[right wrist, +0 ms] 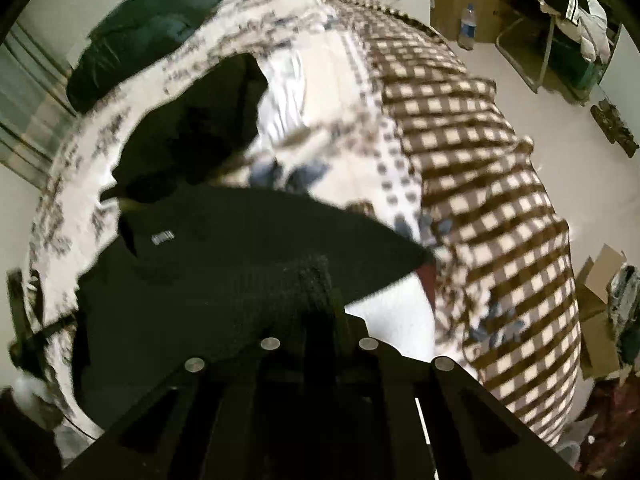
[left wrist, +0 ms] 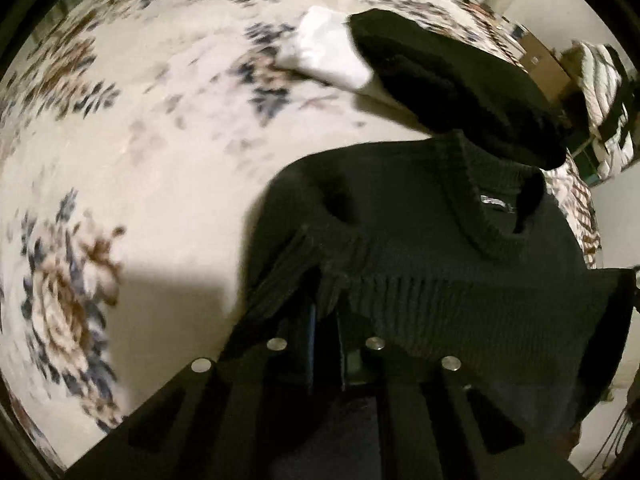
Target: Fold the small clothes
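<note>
A black knit sweater (left wrist: 420, 248) with a ribbed collar and a small neck label (left wrist: 494, 202) hangs over the floral bedspread (left wrist: 140, 140). My left gripper (left wrist: 326, 292) is shut on the sweater's knit at one side of the collar. In the right wrist view the same sweater (right wrist: 224, 256) shows its label (right wrist: 163, 236), and my right gripper (right wrist: 318, 276) is shut on its knit edge at the other side. The fingertips of both grippers are buried in the dark fabric.
Behind the sweater lie another black garment (left wrist: 452, 80) and a folded white cloth (left wrist: 324, 52). A brown checked blanket (right wrist: 480, 200) covers the bed's right side. A dark green bundle (right wrist: 140, 36) lies at the far end. On the floor stand a water bottle (right wrist: 467, 26), cardboard boxes (right wrist: 600, 308) and a clothes rack (right wrist: 560, 0).
</note>
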{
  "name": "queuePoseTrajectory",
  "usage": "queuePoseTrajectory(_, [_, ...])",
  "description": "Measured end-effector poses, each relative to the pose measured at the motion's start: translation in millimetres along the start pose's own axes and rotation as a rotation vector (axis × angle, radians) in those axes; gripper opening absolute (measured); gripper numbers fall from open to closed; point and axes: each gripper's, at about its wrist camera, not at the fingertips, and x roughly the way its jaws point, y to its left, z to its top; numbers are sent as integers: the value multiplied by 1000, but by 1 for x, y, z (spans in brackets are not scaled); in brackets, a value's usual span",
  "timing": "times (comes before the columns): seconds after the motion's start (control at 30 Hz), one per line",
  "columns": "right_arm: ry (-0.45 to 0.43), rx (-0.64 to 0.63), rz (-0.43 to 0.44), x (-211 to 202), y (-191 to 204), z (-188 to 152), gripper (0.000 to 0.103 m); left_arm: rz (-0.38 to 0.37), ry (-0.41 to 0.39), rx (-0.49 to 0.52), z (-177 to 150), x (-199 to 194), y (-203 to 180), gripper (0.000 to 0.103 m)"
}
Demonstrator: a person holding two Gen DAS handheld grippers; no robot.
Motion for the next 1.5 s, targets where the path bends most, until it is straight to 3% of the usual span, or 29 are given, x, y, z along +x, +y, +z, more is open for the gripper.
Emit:
queuePoseTrajectory(0.13, [83,32,-34,38,-13,10,9,-8,26,-68,0,13,17,8])
queuePoseTrajectory(0.23, [151,25,-67,72,-19,7,9,15,33,-27,5,18,6,8])
queuePoseTrajectory(0.37, [206,116,6,87,-35,6,13,8,57,-26,7,18,4,11])
queuePoseTrajectory(0.43, [213,172,60,77,-43,6,31,-38,74,-68,10,9,8,17])
queuePoseTrajectory(0.47, [204,179,77,70,-44,5,36,-52,73,-83,11,5,10,29])
queuePoseTrajectory(0.5, [188,179,90,60,-45,4,47,-64,65,-102,12,-5,11,51])
queuePoseTrajectory(0.53, [182,172,89,54,-44,3,65,-64,57,-108,14,-11,11,64])
queuePoseTrajectory(0.57, [181,156,81,48,-41,3,76,-68,41,-111,16,-20,10,83])
queuePoseTrajectory(0.6, [180,127,77,42,-37,4,91,-78,17,-108,19,-29,8,85])
queuePoseTrajectory(0.63, [180,100,81,38,-32,5,93,-84,-3,-96,25,-37,4,85])
queuePoseTrajectory(0.8, [189,-98,34,45,16,35,93,-73,-10,26,67,-26,-36,85])
queuePoseTrajectory(0.93, [211,-238,28,83,76,74,93,-36,83,196,101,23,-74,85])
queuePoseTrajectory(1.1, [298,-417,7,147,135,102,93,-20,219,331,113,84,-107,85])
queuePoseTrajectory(1.17, [345,-464,13,166,145,104,90,-10,232,376,111,98,-114,85])
queuePoseTrajectory(1.2, [349,-491,11,172,149,103,73,-6,218,396,109,99,-116,77])
queuePoseTrajectory(1.23, [341,-517,3,173,151,102,45,-21,197,418,107,98,-117,64])
queuePoseTrajectory(1.27, [319,-534,-21,171,152,101,27,-40,173,436,105,93,-118,30])
queuePoseTrajectory(1.3, [303,-525,-10,167,150,101,19,-31,148,449,104,87,-117,16])
queuePoseTrajectory(1.5, [166,-438,144,101,126,87,13,-123,25,414,82,25,-100,10])
